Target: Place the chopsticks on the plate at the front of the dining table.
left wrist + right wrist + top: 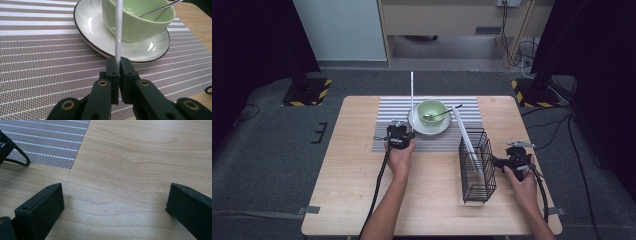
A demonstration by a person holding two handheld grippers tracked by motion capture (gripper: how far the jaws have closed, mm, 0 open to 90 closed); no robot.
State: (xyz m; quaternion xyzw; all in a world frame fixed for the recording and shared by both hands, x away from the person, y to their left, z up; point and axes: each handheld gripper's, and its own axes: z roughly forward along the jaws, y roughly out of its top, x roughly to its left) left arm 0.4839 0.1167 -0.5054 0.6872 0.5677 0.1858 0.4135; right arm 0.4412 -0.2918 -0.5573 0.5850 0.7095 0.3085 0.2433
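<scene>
My left gripper (400, 133) (118, 62) is shut on a thin white stick (412, 95) (118, 30), which it holds upright just in front of a white plate (416, 125) (90, 27). On the plate sits a pale green bowl (432, 110) (140, 22) with a metal spoon (443, 114) (160, 8) in it. A second white stick (464, 135) leans out of a black wire basket (477, 167) at the right of the table. My right gripper (508, 161) (115, 195) is open, low over bare wood just right of the basket.
A grey striped placemat (387, 117) (37, 50) (42, 142) lies under the plate at the back of the wooden table (347, 185) (140, 157). A foot of the basket (17, 157) stands at the mat's corner. Dark stands and cables surround the table.
</scene>
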